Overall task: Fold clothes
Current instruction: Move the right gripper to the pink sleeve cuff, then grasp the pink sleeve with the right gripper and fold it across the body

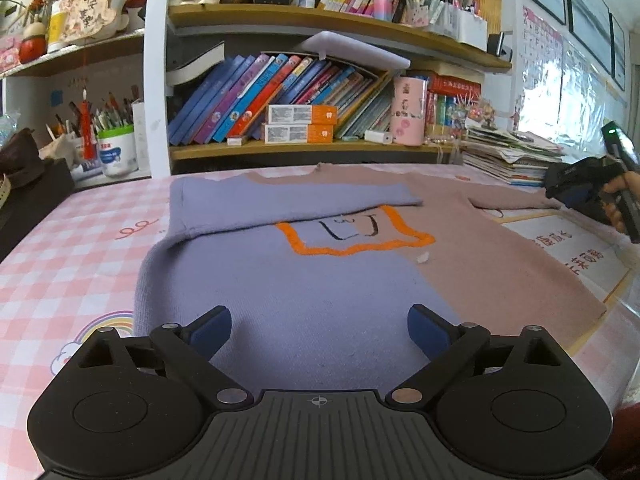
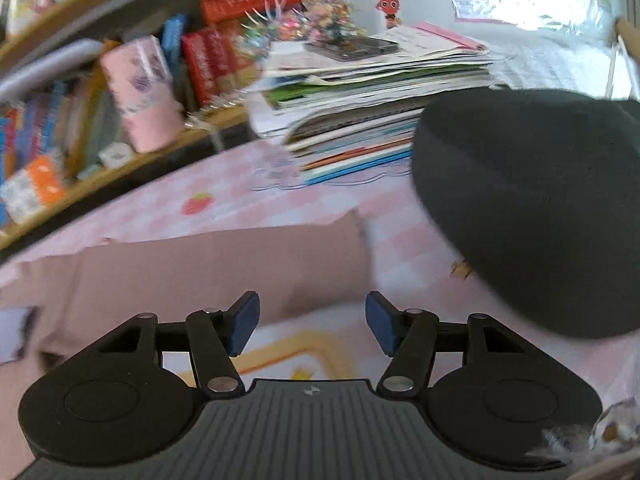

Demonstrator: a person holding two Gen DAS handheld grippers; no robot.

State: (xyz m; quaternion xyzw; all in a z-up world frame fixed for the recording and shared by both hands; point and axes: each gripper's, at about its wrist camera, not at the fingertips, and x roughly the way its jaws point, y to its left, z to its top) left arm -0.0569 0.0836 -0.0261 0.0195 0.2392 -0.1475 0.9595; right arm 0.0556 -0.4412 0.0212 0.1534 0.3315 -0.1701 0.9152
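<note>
Folding this sweater (image 1: 320,280) is half begun: it lies flat on the pink checked table (image 1: 60,240), blue half on the left, dusty-pink half on the right, and the blue sleeve (image 1: 288,200) is already laid across the chest above the orange-framed patch (image 1: 352,236). I judge the pink sleeve (image 2: 200,264) is the step in hand, since it lies stretched out toward the stack of books (image 2: 372,112).

My right gripper (image 2: 310,328) hovers over that sleeve near its cuff, jaws about half apart with nothing between them (this view is smeared, so I can't be sure how close the pads are to the cloth). I would take the cuff squarely, both layers, then carry it low across to mirror the blue one, keeping clear of the dark rounded object (image 2: 532,208) close on the right.

My left gripper (image 1: 320,332) sits wide open and empty above the blue hem; I'd rest it there to pin the body while the sleeve travels.
</note>
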